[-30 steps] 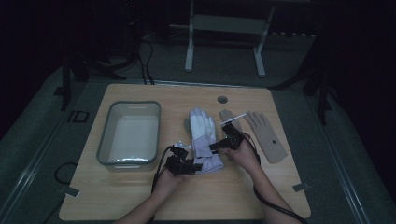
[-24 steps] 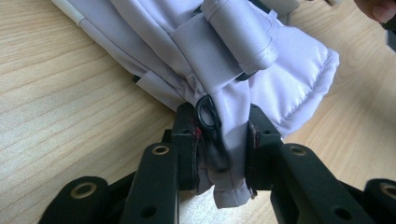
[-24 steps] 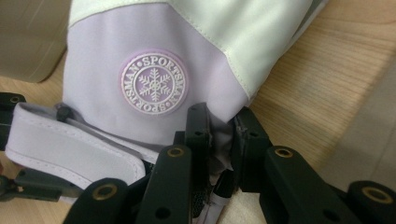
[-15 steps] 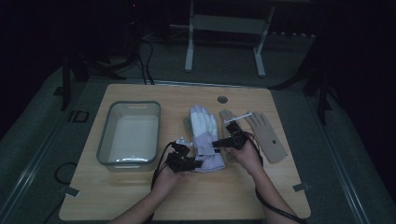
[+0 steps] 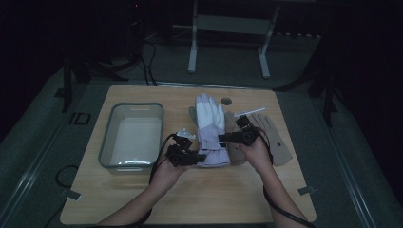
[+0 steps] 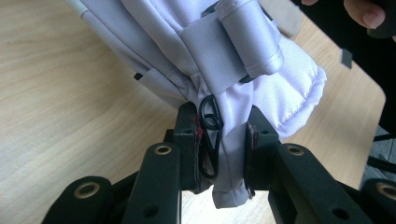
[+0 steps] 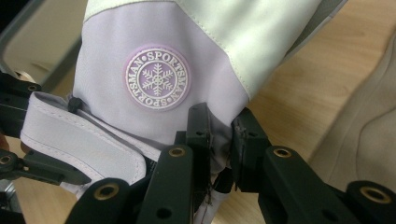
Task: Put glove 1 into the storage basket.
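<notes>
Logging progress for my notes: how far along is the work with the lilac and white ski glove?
Done: both hand-held grippers have clamped the cuff of the lilac and white ski glove, left hand-held gripper, right hand-held gripper. In hand: its cuff end hangs clear of the wooden table. Left, probably: the grey plastic bin holds nothing, and the tan glove lies untouched.

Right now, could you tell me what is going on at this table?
A person is handling a white and lilac ski glove with two sets of tongs. The left tongs have just closed on the glove's cuff, pinching the fabric and a small black clip. The right tongs have just closed on the cuff's other corner, below the round snowflake badge. A beige glove lies to the right, and a grey bin stands to the left on the table.
</notes>
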